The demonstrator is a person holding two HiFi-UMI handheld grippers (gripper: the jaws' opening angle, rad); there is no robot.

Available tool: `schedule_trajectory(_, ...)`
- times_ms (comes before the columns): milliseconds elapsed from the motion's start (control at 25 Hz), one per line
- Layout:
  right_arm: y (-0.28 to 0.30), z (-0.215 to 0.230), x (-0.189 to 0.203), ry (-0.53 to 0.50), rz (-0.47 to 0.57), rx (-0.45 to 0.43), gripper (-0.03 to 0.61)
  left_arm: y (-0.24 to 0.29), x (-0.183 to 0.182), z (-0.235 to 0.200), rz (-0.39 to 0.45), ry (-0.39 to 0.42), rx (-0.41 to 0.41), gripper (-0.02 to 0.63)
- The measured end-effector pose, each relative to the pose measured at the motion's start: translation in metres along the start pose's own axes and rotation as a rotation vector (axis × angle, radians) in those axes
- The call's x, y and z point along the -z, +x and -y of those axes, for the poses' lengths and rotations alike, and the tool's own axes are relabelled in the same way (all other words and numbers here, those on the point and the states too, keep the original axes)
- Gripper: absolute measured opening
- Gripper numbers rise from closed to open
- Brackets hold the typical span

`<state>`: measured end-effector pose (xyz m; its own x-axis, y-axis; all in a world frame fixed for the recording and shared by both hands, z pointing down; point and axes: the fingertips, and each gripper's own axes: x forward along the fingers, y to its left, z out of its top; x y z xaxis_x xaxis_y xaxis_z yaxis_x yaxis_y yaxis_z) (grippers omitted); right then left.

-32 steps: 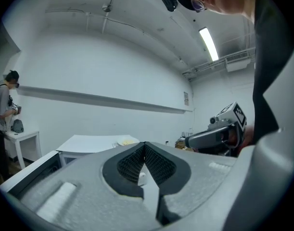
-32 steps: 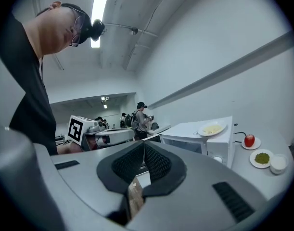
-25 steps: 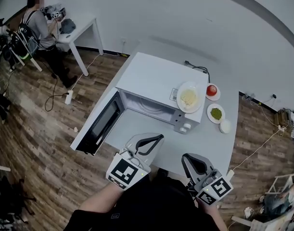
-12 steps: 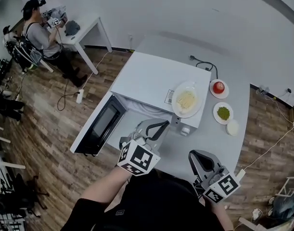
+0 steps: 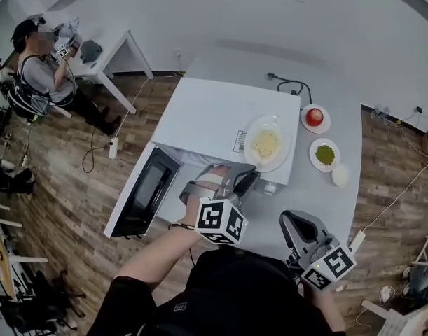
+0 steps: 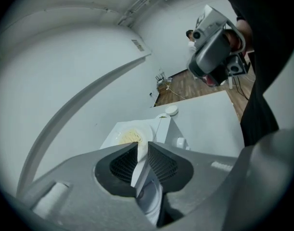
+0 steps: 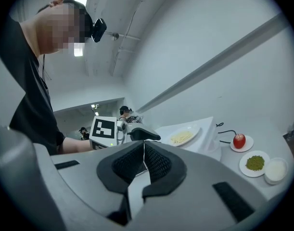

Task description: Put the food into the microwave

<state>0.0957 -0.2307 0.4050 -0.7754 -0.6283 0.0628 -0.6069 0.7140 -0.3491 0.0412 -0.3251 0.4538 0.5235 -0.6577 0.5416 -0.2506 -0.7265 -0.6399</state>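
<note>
Moved: left tool [image 5: 243,177] came forward up to the microwave [image 5: 214,110] front, its jaws just opening.
Door [image 5: 145,191]: stands open at the microwave's left.
Left tool: jaws slightly apart, gripping nothing.
Noodle plate [image 5: 266,143]: on top of the microwave, at its right front corner.
Right tool [image 5: 296,221]: closed, empty, front right of the microwave.

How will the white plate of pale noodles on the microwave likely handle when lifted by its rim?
The white plate of pale noodles looks rigid and glossy: probably stiff, perhaps slippery at the rim. It is shallow, so the loose noodles may slide if tilted. It sits by the white microwave's front corner; a push could tip it off.
</note>
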Motion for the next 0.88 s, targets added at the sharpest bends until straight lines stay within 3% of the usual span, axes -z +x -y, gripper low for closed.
schedule_trajectory(120, 0.000, 0.000, 0.002, -0.004, -0.012, 0.013, 0.017, 0.014, 0.004, 0.004, -0.020, 0.070, 0.037, 0.086)
schedule_trajectory(360, -0.007, 0.011, 0.004, 0.021, 0.006, 0.062, 0.017, 0.032, 0.013, 0.015, -0.066, 0.196, 0.100, 0.097)
schedule_trajectory(880, -0.018, 0.017, 0.006, 0.024, 0.030, 0.100, 0.017, 0.046, 0.019, 0.015, -0.152, 0.409, 0.100, 0.089)
